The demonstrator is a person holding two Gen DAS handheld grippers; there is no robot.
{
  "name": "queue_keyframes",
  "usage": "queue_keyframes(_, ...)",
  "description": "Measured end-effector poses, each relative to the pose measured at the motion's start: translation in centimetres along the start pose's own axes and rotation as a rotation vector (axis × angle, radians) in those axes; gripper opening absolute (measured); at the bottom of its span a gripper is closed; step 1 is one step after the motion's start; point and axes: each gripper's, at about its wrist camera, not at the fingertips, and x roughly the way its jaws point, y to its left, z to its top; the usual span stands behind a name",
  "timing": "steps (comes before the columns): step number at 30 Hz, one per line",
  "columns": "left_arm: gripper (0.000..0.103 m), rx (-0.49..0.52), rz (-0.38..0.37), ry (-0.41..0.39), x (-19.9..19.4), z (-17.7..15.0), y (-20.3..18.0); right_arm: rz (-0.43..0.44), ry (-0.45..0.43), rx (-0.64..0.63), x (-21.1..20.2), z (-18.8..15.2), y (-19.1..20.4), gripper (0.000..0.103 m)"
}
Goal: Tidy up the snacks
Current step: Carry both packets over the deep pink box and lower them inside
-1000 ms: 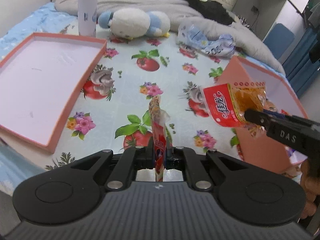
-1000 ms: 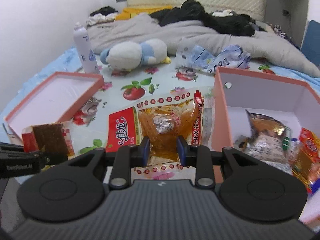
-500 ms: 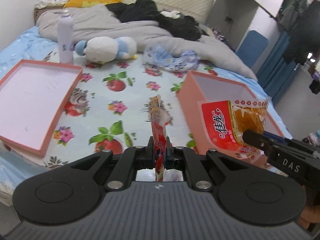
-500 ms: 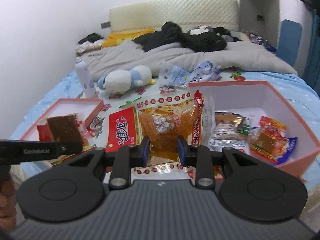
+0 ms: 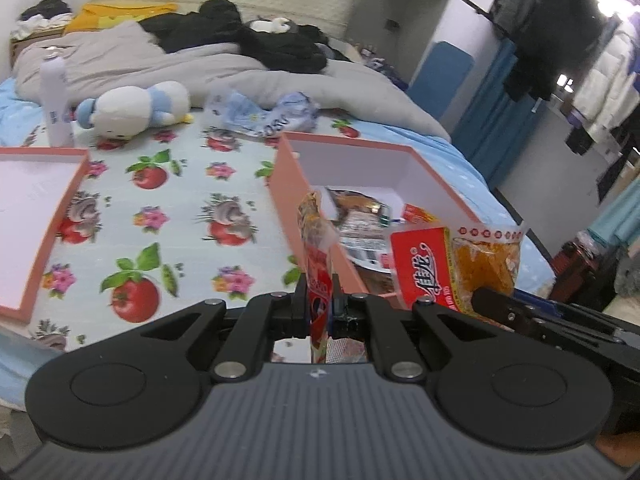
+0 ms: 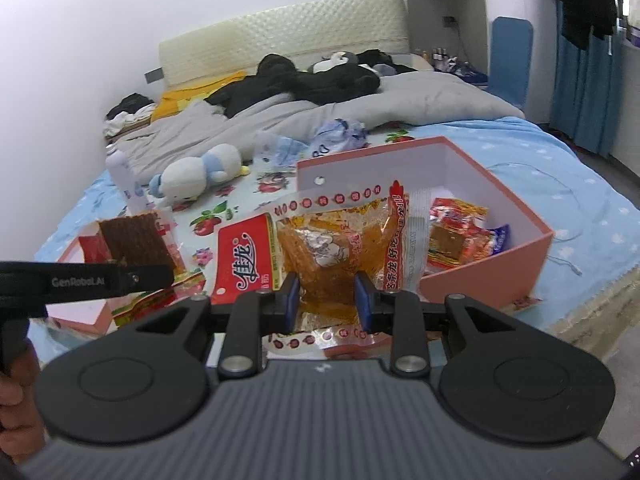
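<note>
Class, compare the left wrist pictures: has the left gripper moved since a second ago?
Yes. The left gripper, shut on its thin snack packet, has swung right: the deep pink box was at the right edge earlier and now sits straight ahead.

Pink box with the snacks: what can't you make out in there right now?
- Pink box, right wrist view: left floor hidden behind the orange packet in the right gripper.
- Left wrist view: near corner hidden by the slim packet in the left gripper; loose packets blurred.

The left gripper (image 5: 320, 308) pinches a thin snack packet (image 5: 318, 264) edge-on, seemingly above the pink box (image 5: 288, 184) wall.
</note>
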Motion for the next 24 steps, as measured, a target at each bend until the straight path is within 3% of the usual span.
queue_keyframes(10, 0.008, 0.024, -0.036, 0.044, 4.4, 2.1, -3.2, -0.021, 0.003, 0.046, 2.2, 1.8, -3.5, 0.032)
queue_keyframes(24, 0.009, 0.086, -0.075, 0.098, 15.8, 9.5, -6.0, -0.038, 0.026, 0.095, 10.5, 6.1, -8.8, 0.034)
